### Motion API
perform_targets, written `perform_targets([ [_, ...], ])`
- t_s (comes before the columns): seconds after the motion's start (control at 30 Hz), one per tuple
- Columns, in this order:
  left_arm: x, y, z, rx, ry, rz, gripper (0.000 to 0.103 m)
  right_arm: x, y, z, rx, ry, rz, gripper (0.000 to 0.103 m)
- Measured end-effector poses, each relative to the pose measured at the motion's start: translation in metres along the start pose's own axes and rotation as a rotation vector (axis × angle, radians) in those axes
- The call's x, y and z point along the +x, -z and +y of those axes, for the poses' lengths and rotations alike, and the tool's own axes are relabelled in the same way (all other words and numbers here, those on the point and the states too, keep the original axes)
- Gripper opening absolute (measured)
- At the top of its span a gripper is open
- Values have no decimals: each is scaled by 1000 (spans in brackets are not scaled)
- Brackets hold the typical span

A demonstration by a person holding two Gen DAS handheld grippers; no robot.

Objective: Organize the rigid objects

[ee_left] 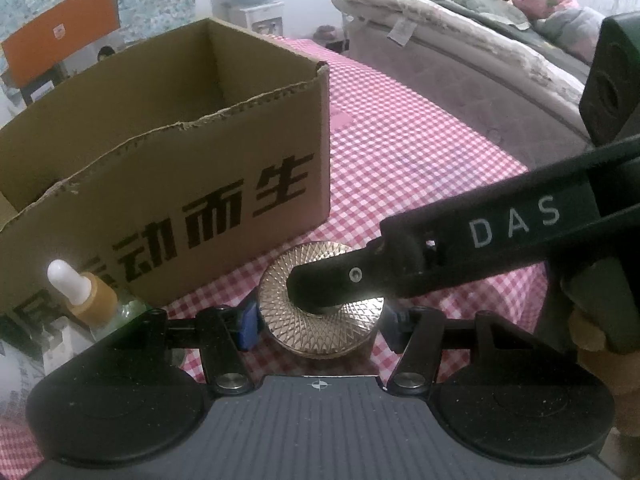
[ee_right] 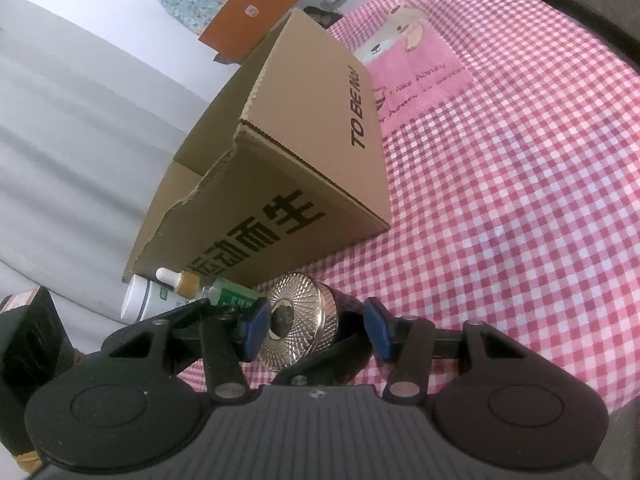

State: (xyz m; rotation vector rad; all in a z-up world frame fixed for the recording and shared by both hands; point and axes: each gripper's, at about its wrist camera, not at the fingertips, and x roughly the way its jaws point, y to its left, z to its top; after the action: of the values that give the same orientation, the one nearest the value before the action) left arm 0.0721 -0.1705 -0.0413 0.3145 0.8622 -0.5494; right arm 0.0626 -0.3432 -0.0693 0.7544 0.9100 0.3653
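Note:
A round jar with a gold faceted lid (ee_left: 320, 316) stands on the checked cloth in front of an open cardboard box (ee_left: 160, 168). My left gripper (ee_left: 320, 326) is open, its blue pads on either side of the jar. My right gripper's finger (ee_left: 332, 288) reaches in from the right and lies over the lid. In the right wrist view the jar (ee_right: 298, 326) lies between the open right gripper (ee_right: 316, 330) pads, close to the left pad (ee_right: 256, 330). The box (ee_right: 280, 184) stands just beyond.
A dropper bottle with a white bulb (ee_left: 80, 292) and a white bottle (ee_right: 140, 300) stand left of the jar by the box. A pink printed patch (ee_right: 416, 68) lies on the red checked cloth (ee_right: 500, 208). A bed (ee_left: 460, 40) is at the back right.

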Motion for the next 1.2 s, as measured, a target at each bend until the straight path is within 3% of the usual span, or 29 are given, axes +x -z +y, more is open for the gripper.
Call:
perform_targets([
  [0.57,-24,-5,-7,-11,-35,-25,57,-18,1,21,-39,-9,-26,53],
  [1.2,-95,-20,-4,-23,-54,-199,57,-66,-3,100,-216,-29,-138,50],
])
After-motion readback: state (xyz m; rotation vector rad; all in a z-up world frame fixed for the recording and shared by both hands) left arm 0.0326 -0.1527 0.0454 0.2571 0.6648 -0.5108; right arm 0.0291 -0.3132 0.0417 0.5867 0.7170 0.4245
